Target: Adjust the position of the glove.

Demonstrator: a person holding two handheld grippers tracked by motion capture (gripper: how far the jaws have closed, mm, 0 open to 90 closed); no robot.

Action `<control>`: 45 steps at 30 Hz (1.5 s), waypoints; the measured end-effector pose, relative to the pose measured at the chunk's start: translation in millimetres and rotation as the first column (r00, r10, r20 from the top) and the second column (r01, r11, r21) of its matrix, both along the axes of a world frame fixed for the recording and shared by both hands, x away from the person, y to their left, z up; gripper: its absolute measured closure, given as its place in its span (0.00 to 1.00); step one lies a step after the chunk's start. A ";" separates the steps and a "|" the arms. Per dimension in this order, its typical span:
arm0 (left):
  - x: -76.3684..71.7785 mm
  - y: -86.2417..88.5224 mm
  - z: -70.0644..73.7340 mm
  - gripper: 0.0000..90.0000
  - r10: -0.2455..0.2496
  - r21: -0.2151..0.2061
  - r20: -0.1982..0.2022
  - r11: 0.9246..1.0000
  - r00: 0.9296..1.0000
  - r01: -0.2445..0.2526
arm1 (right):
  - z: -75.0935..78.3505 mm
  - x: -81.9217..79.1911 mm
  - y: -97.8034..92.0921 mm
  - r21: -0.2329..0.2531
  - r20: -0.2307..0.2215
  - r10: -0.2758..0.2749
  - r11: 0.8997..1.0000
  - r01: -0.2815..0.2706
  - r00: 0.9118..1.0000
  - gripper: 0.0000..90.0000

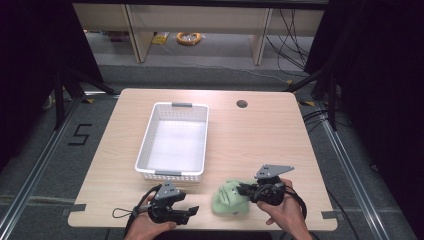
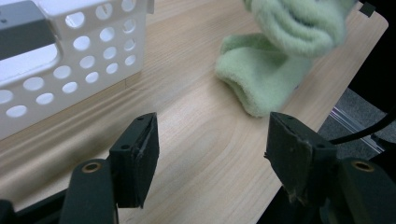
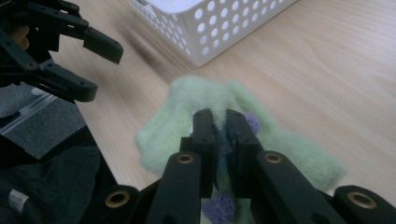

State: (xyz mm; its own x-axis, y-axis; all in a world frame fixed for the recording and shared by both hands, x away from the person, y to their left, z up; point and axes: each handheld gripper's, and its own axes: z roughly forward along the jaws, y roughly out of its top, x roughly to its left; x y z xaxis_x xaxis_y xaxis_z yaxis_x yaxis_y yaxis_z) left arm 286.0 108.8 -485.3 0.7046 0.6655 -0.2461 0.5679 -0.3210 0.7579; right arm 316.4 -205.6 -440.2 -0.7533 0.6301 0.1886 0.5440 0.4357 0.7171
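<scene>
Two hand-held grippers work at the near edge of a light wooden table, with a fuzzy green sock lying between them. The right gripper, held in the person's right hand at the near right, has its black jaws pressed together on a fold of the sock; in the right gripper view the pinch falls near the middle of the pale green fabric, with purple patches showing just beside the jaws. The sock rests on the tabletop close to the near edge, just right of the table's middle, and part of it looks lifted and blurred.

The left gripper, in the person's left hand at the near left, points right toward the sock with its jaws spread wide and nothing between them. In the left gripper view those open jaws frame bare wood, and the sock lies beyond them, apart from both pads, its rolled cuff facing the camera.

A white perforated basket with grey handles sits farther back, left of the table's middle, its near wall just beyond the left gripper. The same basket's holed side rises at the left of the left gripper view. A round cable hole marks the far side of the table, to the right of the basket. Beyond the table, a coil of yellow cable lies on the grey floor.
</scene>
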 end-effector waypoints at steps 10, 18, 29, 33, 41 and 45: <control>-2.3 -6.9 1.1 0.41 -0.020 -0.011 0.003 1.000 1.000 0.021 | -11.8 -12.1 15.6 0.027 -0.029 -0.013 1.000 0.014 1.000 0.94; 1.5 -17.4 -1.0 0.43 -0.046 -0.005 -0.001 0.999 0.999 0.046 | -28.5 -7.6 23.7 0.019 -0.064 -0.023 1.000 0.024 0.998 0.91; 16.3 -37.6 -2.1 0.50 -0.065 -0.033 -0.037 0.997 0.997 0.064 | -21.4 -9.8 8.9 0.004 -0.044 -0.056 0.998 0.056 0.997 0.69; 22.1 -47.7 -2.2 0.54 -0.088 -0.050 -0.069 0.995 0.994 0.084 | -20.5 -12.2 -11.2 -0.084 -0.038 -0.074 0.994 0.070 0.997 0.71; 27.6 -61.5 -3.7 0.65 -0.111 -0.030 -0.062 0.994 0.992 0.109 | -39.6 -14.9 -10.3 -0.138 -0.094 -0.054 0.990 0.041 0.994 0.78; 28.7 -63.6 -4.0 0.81 -0.102 -0.016 -0.044 0.995 0.994 0.102 | -40.5 -14.4 -9.5 -0.120 -0.100 -0.037 0.993 0.025 0.994 0.93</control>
